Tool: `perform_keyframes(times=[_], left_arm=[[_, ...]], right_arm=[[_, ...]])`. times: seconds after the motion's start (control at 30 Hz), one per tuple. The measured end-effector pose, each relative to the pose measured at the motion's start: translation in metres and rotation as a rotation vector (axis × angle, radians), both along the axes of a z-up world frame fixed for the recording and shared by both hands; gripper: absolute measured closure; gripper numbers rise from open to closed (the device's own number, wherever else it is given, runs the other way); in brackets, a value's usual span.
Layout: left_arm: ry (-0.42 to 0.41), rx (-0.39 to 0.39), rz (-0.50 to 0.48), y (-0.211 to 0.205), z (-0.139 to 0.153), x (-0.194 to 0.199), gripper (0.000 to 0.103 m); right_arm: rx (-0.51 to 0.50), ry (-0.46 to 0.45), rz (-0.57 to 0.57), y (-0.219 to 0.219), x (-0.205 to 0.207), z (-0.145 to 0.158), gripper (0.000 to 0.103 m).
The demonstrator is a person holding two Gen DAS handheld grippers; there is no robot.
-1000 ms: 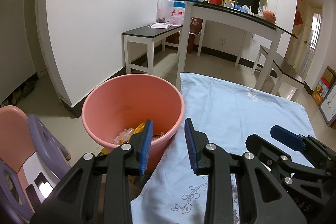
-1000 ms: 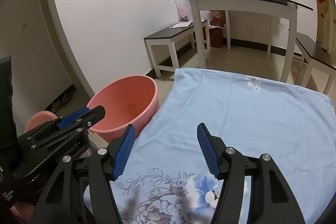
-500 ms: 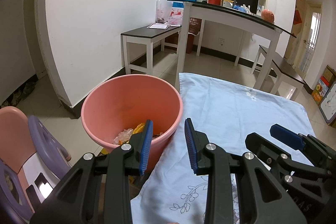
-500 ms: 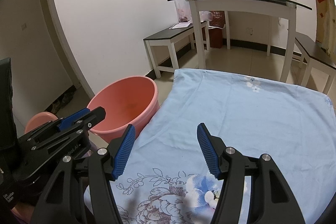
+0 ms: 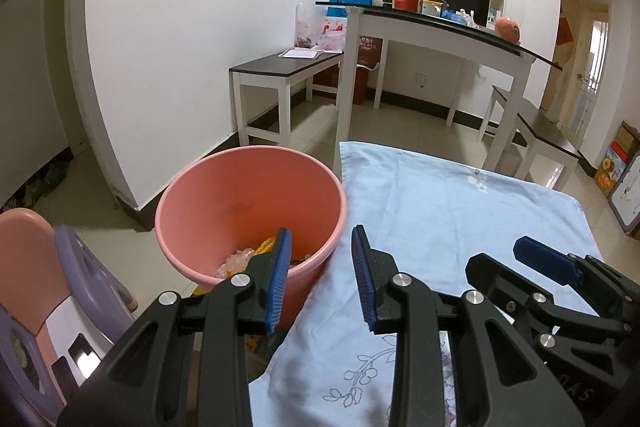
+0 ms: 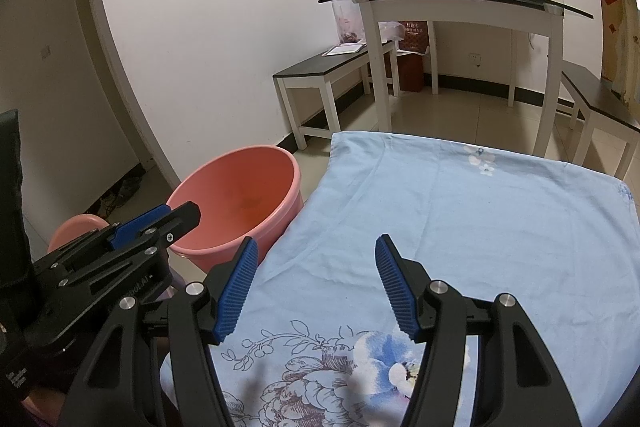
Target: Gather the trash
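1. Left wrist view is showing both tongs, left (image 5: 320,279) and right (image 6: 316,287), gaping with nothing between them.
2. Trash (image 5: 256,255), crinkly clear and yellow bits, is sitting in the bucket (image 5: 192,195); it is probably light and soft, best pinched at an edge.
3. No trash is showing on the cloth (image 6: 480,219).
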State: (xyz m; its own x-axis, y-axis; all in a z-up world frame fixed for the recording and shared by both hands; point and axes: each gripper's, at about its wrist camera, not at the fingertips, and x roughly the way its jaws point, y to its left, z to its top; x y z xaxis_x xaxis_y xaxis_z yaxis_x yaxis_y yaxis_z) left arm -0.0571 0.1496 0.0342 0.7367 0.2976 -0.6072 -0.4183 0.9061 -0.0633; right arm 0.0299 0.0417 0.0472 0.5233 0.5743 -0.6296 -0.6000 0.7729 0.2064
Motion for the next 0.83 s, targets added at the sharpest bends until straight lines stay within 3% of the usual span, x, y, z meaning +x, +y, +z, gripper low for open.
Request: perform_keyframes(times=[0.83], left_arm=[[0.018, -0.003, -0.009, 0.0009, -0.0084, 0.0078, 0.072]], right_arm=[[-0.001, 0.017, -0.016, -0.0092, 0.0055, -0.0059, 0.043]])
